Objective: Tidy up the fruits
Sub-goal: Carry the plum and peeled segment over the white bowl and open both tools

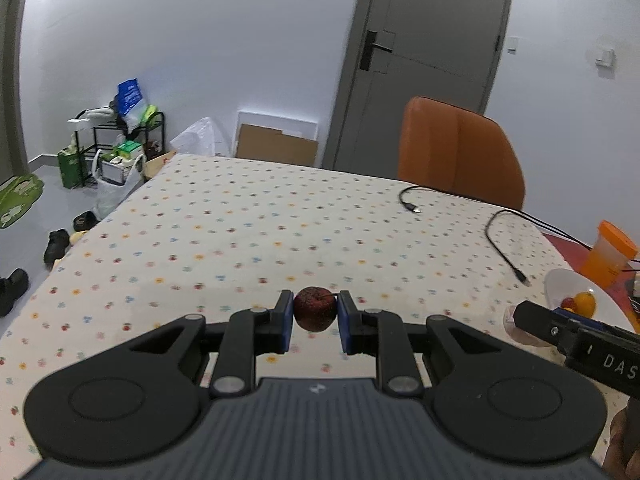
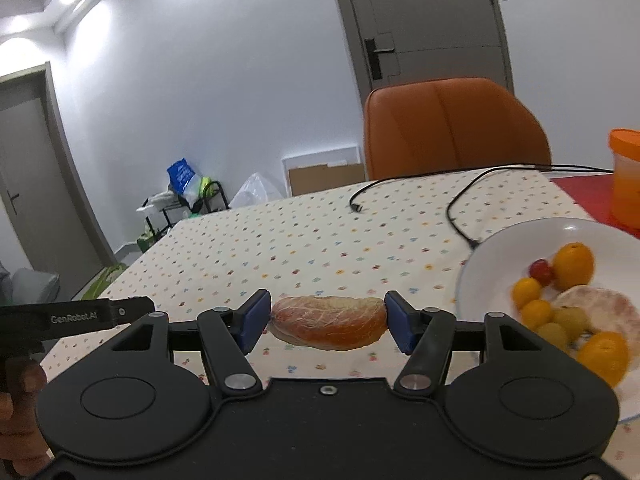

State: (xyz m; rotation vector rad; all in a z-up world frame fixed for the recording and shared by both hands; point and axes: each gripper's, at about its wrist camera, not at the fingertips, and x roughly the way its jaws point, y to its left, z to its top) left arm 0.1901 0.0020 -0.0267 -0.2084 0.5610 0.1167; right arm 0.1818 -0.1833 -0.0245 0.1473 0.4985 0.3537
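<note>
Holding one dark red fruit [image 1: 315, 309], left hand-held gripper [image 1: 314, 316]; right hand-held gripper [image 2: 328, 322] pinches one orange segment [image 2: 329, 322] (peeled).

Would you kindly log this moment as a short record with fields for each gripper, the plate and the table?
left gripper: shut on a dark red fruit, held above the table
right gripper: shut on an orange segment, gripped at its two ends
white plate: several small yellow, orange and red fruits, right of the right gripper
table: flowered cloth, two black cables
behind: orange chair
</note>
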